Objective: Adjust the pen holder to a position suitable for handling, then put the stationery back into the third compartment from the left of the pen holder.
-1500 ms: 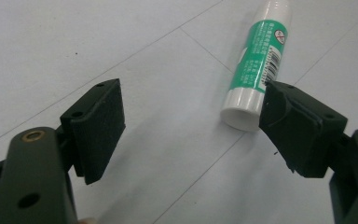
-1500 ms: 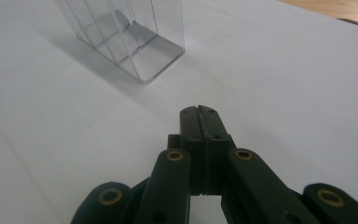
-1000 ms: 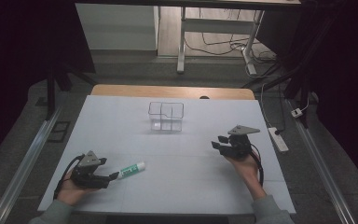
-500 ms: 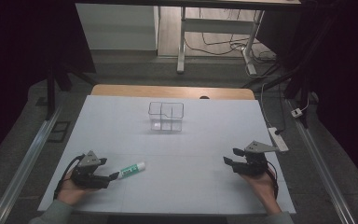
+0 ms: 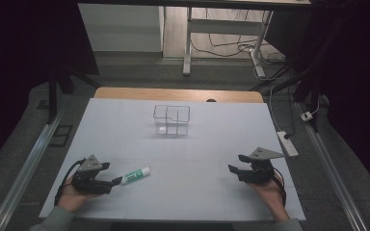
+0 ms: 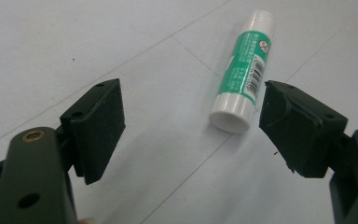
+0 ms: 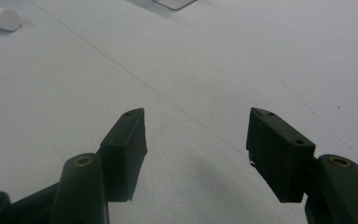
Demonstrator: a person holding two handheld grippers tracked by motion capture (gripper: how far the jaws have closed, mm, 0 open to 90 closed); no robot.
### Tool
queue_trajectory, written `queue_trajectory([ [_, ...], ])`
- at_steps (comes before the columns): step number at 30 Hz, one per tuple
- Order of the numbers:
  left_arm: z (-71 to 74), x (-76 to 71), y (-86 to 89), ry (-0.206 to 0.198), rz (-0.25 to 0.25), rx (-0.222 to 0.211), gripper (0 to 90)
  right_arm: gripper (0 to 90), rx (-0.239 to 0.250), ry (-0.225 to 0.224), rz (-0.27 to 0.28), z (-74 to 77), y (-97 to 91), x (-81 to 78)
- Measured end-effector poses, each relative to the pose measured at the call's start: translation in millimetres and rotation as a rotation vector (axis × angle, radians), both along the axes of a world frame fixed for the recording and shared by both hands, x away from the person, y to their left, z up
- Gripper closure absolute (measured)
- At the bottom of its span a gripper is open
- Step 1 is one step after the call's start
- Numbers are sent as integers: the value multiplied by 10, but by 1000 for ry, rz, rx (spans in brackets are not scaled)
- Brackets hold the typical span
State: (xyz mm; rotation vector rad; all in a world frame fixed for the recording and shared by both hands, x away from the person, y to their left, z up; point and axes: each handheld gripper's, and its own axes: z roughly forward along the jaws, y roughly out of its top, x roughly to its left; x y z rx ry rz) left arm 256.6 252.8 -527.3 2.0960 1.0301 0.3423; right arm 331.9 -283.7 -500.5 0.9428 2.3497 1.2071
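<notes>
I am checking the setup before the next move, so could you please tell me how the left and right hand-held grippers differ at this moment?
The left hand-held gripper has the green and white glue stick lying just ahead of its open jaws, near one pad; the right hand-held gripper has bare table between its jaws, which have just been opening. The left sits at the table's near left, the right at its near right. Both are open, hold nothing and are low over the table.

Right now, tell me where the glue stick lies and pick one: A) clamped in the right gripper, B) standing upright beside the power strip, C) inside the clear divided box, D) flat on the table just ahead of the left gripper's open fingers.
D: the glue stick lies flat on the white table just ahead of the left gripper, whose fingers stand apart and do not touch it.
</notes>
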Motion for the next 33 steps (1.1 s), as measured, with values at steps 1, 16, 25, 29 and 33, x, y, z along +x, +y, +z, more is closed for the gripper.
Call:
queue_trajectory([
  [1, 6, -3, 6, -1, -5, -5, 218, 367, -1, 1, 1, -2, 5, -2],
  [16, 353, 5, -114, -15, -102, 11, 222, 360, -23, 8, 9, -13, 13, 1],
  [25, 446, 200, -294, 28, -150, 62, 225, 358, -21, 15, 8, -24, 9, 11],
  [29, 469, 291, -388, 45, -153, 87, 223, 358, -28, 17, 4, -31, 17, 12],
  [33, 489, 387, -479, 70, -186, 97, 233, 357, -41, 19, 7, -46, 32, 20],
])
